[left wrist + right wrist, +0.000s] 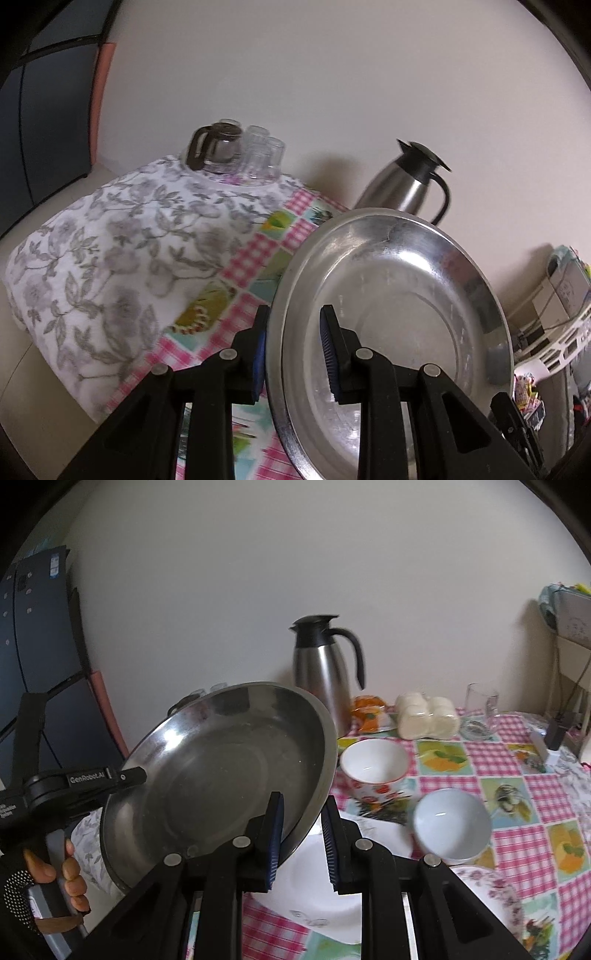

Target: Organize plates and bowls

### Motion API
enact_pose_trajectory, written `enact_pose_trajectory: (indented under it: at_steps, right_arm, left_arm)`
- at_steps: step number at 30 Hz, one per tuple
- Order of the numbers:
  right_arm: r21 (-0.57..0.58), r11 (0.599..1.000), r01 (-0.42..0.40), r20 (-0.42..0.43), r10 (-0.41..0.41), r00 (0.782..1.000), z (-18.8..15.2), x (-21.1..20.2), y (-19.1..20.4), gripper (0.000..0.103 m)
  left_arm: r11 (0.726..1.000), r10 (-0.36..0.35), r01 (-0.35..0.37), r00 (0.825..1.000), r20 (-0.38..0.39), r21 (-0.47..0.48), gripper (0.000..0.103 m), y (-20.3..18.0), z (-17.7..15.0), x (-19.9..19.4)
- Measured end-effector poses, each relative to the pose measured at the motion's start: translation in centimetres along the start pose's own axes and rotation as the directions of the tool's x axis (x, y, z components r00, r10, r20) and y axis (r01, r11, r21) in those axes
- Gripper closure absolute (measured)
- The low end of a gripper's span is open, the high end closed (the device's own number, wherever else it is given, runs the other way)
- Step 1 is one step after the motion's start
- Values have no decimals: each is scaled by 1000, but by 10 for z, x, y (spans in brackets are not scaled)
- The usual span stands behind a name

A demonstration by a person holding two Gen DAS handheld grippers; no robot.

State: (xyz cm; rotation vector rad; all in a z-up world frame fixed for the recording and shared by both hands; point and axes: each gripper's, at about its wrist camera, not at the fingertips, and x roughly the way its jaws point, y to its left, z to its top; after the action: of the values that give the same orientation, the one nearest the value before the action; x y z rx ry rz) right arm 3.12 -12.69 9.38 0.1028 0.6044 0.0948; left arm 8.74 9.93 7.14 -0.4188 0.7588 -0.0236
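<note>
A wide, shallow steel dish (399, 302) hangs tilted above the table, carried by both grippers. My left gripper (294, 350) is shut on its left rim. On the opposite rim (221, 775) my right gripper (303, 836) is shut. The right wrist view also shows the left gripper (125, 775), with a gloved hand (70, 875) on its handle. On the table stand a white bowl with red flowers (373, 771) and a pale bowl (450, 823). A white plate (314, 897) lies under the dish, and a floral plate (487, 890) lies at the front right.
A steel thermos jug (321, 672) stands by the wall. A glass coffee pot (218, 151) and upturned glasses (266, 155) sit on a floral cloth (110, 258). A pack of white cups (424, 716) and a glass mug (480, 701) stand at the back right.
</note>
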Motion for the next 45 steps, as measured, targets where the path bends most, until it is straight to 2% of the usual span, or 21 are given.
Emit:
enact_pose_trajectory:
  at_steps: [9,20,28,33,42,45]
  right_arm:
    - [68,997,43,38,-45,998,-2,-30,-49,81]
    - [133,989,71,37,-77,996,-9,-51,-93,78]
    - [156,985,79,11,-82,997,-15,-47,-107,78]
    - [158,984,87,-50,-80,996,-23,-27,-109,78]
    - [164,983,79,-159,-53,986,-43,9,-109,78]
    - [151,985,85,-185,-56,981,-47,16,-106,78]
  left_arm:
    - [996,-54,55,998,-10,67,77,-53,-16,0]
    - [989,-60,68,996,-60,131,77,-91,-38,12]
    - [989,-41,57,993,-114,137,77,-93,-49,28]
    - [991,9,12,987,-160,131,77,-85,-55,44]
    - [989,106,-76,963,-249,126,77,-69,-64,72]
    - [989,118,-89,955,-272,114,77,-64,-65,78]
